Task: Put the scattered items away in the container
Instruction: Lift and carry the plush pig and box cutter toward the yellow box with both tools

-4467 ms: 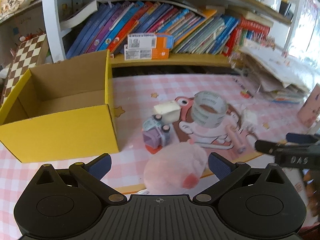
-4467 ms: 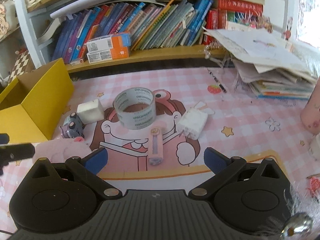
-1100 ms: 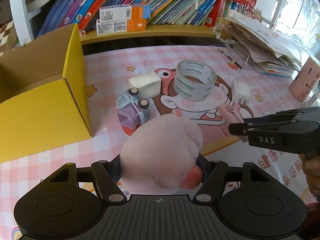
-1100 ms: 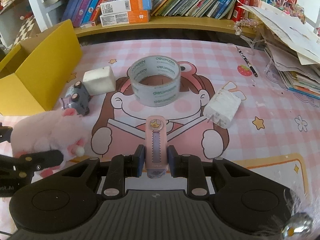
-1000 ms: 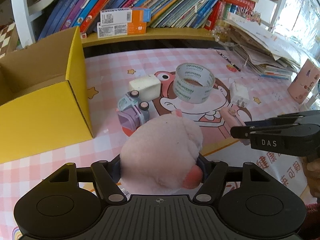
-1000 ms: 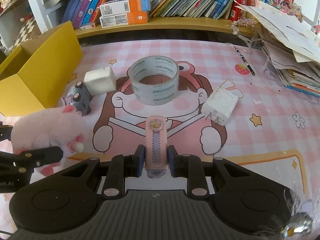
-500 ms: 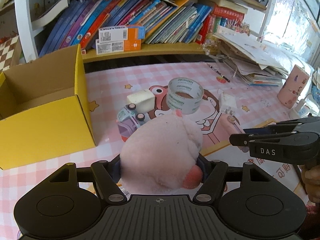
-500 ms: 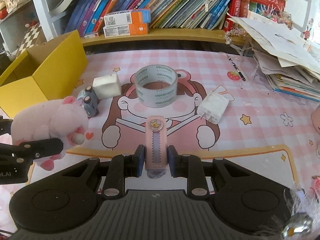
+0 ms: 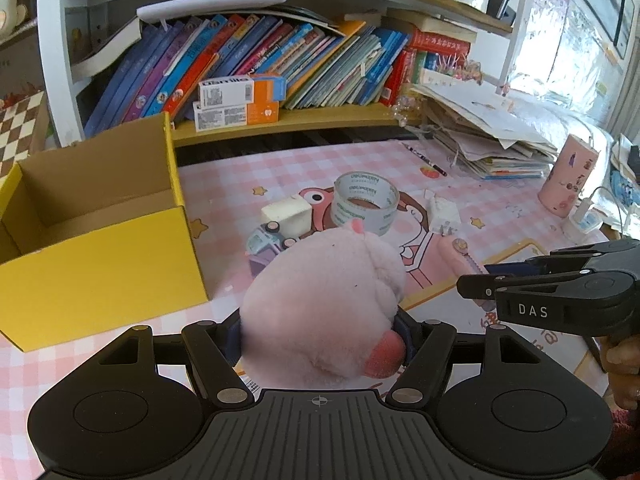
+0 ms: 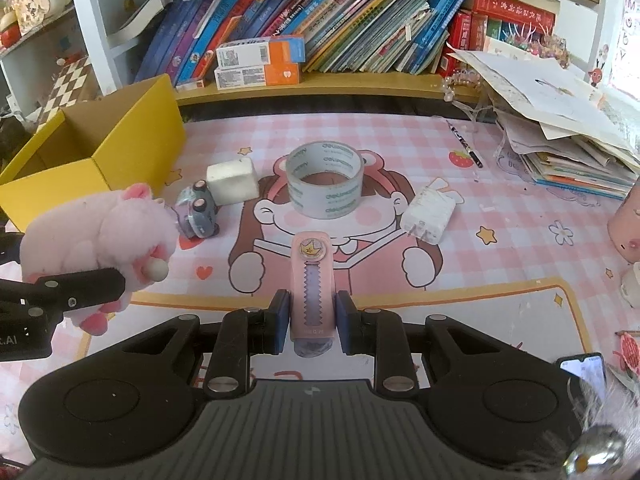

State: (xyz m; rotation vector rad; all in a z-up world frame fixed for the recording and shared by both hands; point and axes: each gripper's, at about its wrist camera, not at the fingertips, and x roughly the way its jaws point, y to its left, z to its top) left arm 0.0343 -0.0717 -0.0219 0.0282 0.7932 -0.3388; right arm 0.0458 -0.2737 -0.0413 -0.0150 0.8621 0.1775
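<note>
Left gripper (image 9: 320,332) was closed on a fluffy pink plush toy (image 9: 324,300), held clear above the pink checked table mat (image 10: 500,240). Right gripper (image 10: 310,312) was clamped on a slim pink cutter with a serrated strip and crown badge (image 10: 311,284), its tip pointing forward.

The open yellow cardboard box (image 9: 100,256) stood at the left of the mat, near the bookshelf. A clear roll of packing tape (image 10: 326,184) stood on edge-flat mid-mat. A white foam block (image 10: 233,180) lay beside a small grey-purple toy car (image 10: 198,212). A white plug adapter (image 10: 430,210) lay right of the tape.
</note>
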